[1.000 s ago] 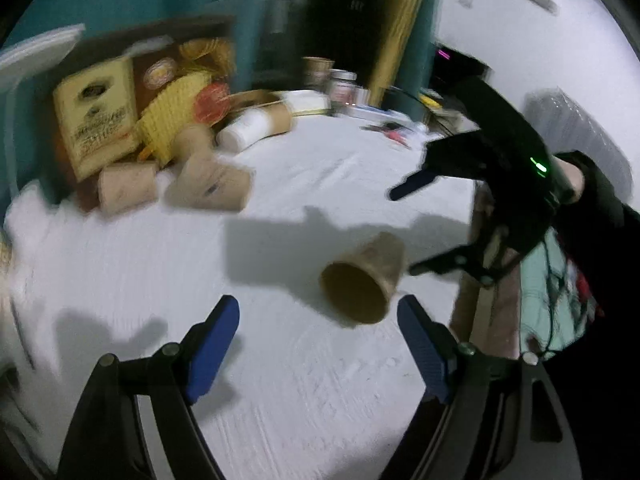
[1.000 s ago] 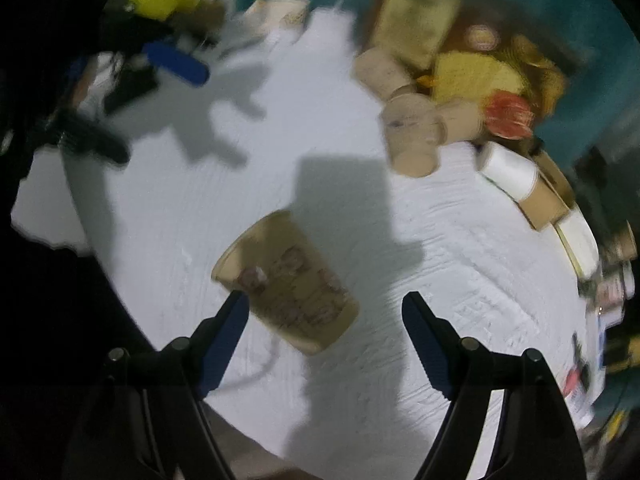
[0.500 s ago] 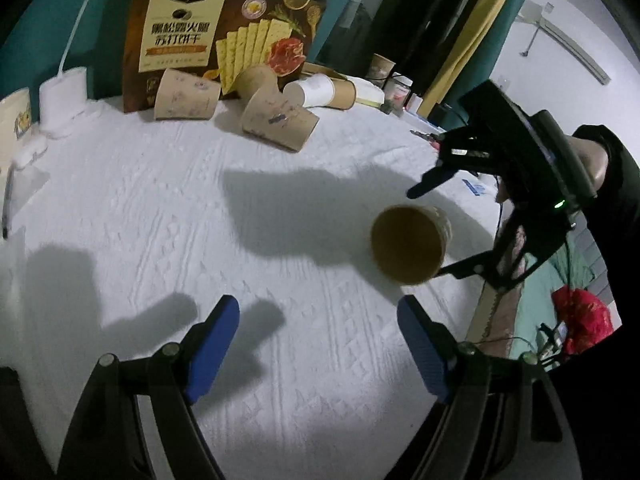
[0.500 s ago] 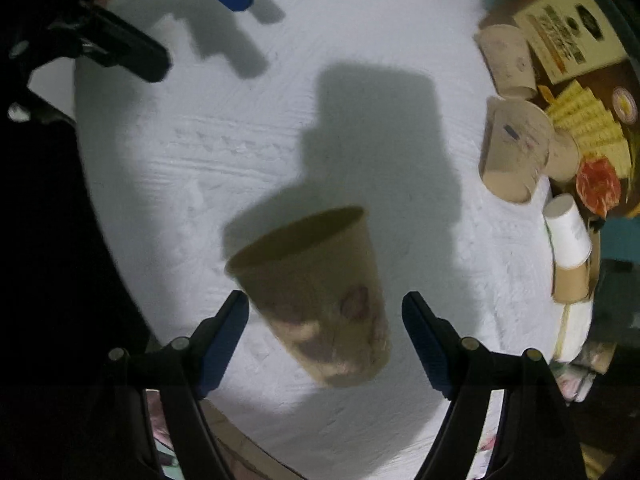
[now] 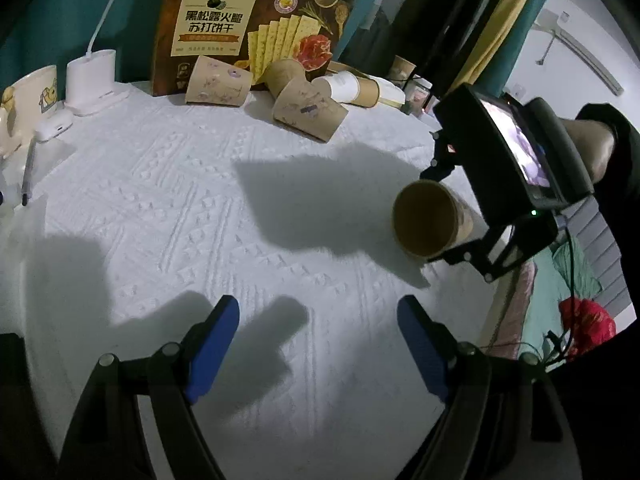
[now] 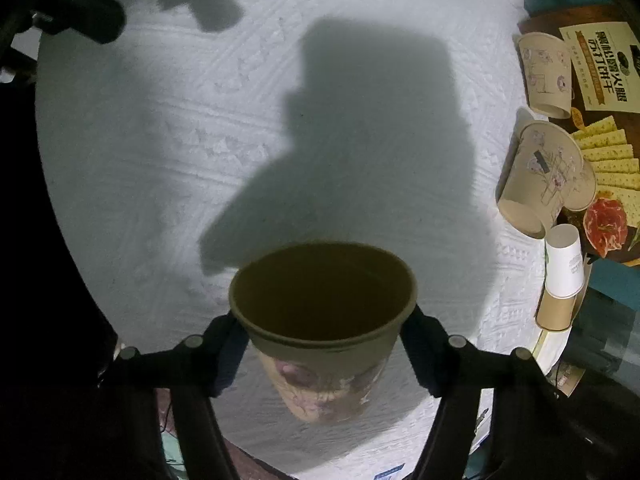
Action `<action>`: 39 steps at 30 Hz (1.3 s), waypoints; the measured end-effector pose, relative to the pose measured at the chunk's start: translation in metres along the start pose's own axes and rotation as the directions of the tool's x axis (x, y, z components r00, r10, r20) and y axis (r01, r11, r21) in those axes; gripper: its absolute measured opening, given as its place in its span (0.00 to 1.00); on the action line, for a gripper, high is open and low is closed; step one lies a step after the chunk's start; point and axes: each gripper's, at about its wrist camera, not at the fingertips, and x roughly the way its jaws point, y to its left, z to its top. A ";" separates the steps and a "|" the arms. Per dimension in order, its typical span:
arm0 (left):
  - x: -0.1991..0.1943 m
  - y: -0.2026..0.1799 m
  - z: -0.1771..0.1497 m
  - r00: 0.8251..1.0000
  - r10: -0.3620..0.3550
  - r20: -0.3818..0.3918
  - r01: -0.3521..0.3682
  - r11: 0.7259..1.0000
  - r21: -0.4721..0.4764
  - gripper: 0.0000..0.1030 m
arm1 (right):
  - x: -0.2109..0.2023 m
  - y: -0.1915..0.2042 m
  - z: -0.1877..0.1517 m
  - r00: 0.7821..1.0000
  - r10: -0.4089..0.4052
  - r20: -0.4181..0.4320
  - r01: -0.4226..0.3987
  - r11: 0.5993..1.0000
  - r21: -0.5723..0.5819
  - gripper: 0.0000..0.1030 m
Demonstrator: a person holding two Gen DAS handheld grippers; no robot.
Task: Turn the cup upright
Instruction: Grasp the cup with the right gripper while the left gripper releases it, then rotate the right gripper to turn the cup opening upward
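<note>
A brown paper cup (image 6: 322,320) with a flower print sits between the fingers of my right gripper (image 6: 324,344), which is shut on it just under the rim. The cup is lifted off the white cloth and its open mouth faces the camera. In the left wrist view the same cup (image 5: 430,220) hangs tilted at the right, mouth toward me, in the right gripper (image 5: 440,216). My left gripper (image 5: 318,336) is open and empty, low over the near part of the cloth.
A cracker box (image 5: 256,28) stands at the back with several paper cups (image 5: 308,110) lying before it. A white lamp base (image 5: 90,80) and a mug (image 5: 28,100) stand at the left. The table edge (image 5: 504,292) runs along the right.
My right gripper has closed on the cup and raised it from lying on the cloth, turning its mouth upward. The left gripper drew back slightly and stays open.
</note>
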 end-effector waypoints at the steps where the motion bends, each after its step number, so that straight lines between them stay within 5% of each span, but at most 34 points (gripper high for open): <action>1: 0.000 -0.001 0.000 1.000 -0.001 -0.001 0.001 1.000 0.000 0.79 | -0.001 0.000 0.000 1.000 0.003 0.003 -0.003 1.000 0.003 0.64; 10: 0.011 -0.005 0.002 0.999 -0.038 -0.007 0.037 0.999 -0.027 0.79 | -0.004 -0.022 -0.015 0.997 0.016 0.077 -0.026 0.991 0.134 0.62; 18: 0.026 -0.021 0.009 0.998 -0.061 -0.032 0.060 0.998 -0.018 0.79 | -0.013 -0.055 -0.055 0.965 0.000 0.263 -0.105 0.917 0.385 0.62; 29: 0.040 -0.043 0.018 0.996 -0.063 -0.056 0.063 0.998 0.000 0.79 | -0.017 -0.088 -0.132 0.846 -0.166 0.507 -0.279 0.673 0.685 0.62; 34: 0.044 -0.050 0.021 0.996 -0.054 -0.066 0.055 0.998 0.007 0.79 | -0.016 -0.075 -0.155 0.771 -0.266 0.579 -0.364 0.562 0.743 0.62; 39: 0.046 -0.056 0.025 0.996 -0.059 -0.063 0.059 0.998 0.004 0.79 | 0.000 -0.071 -0.166 0.762 -0.287 0.581 -0.407 0.486 0.773 0.62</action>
